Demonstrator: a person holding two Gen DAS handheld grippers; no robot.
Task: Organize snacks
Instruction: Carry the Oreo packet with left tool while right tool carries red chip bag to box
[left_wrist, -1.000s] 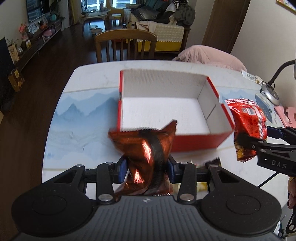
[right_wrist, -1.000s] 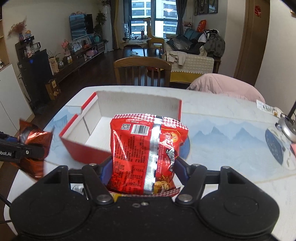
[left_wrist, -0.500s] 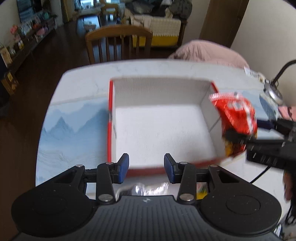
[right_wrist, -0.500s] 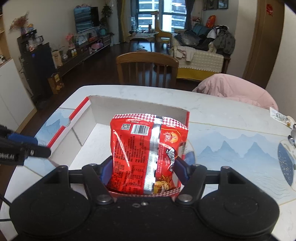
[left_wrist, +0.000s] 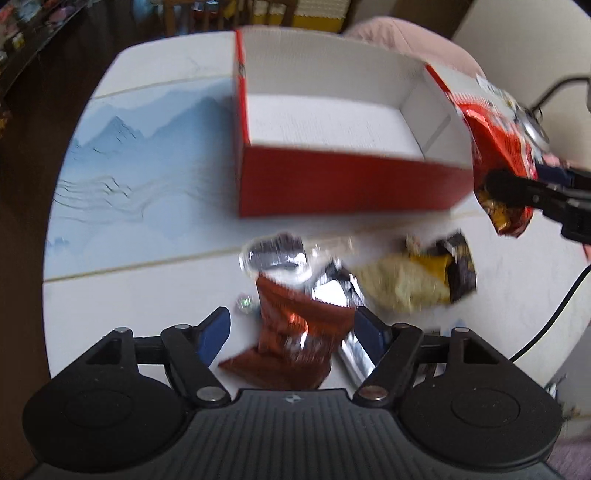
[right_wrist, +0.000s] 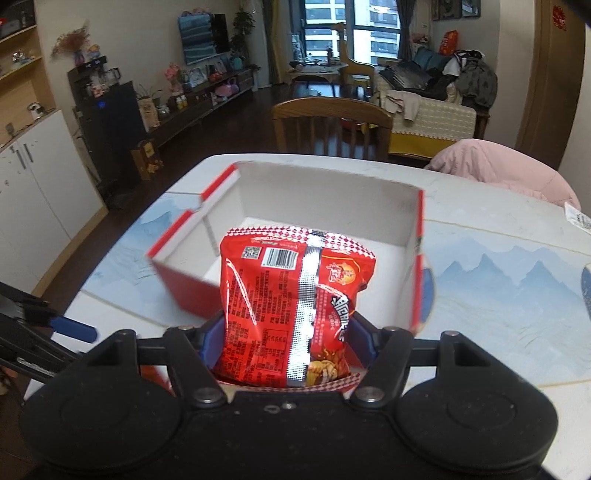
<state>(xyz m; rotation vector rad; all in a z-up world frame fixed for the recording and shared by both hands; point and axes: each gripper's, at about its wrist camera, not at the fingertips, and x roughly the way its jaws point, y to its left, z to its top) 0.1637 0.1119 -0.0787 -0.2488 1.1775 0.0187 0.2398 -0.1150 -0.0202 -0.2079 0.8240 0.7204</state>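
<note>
— Where's the red box (left_wrist: 343, 184) at?

— On the table (left_wrist: 140, 295); as far as both wrist views show, it's empty inside — so I judge nearly everything is left to do.

— And your hands?

— My right gripper (right_wrist: 288, 332) is clamped on the red noodle packet (right_wrist: 295, 306), hanging over the box's near corner; that one looks close to going in. My left gripper (left_wrist: 295, 332) has just been spreading its jaws, which now stand wide around a brown foil packet (left_wrist: 295, 332) on the table; the pads aren't pressing it, though the blur makes the right side hard to read.

— What else is loose?

— A silver wrapper (left_wrist: 277, 258), a yellow bag (left_wrist: 417, 280) and a small candy (left_wrist: 244, 303), all in front of the box.
</note>
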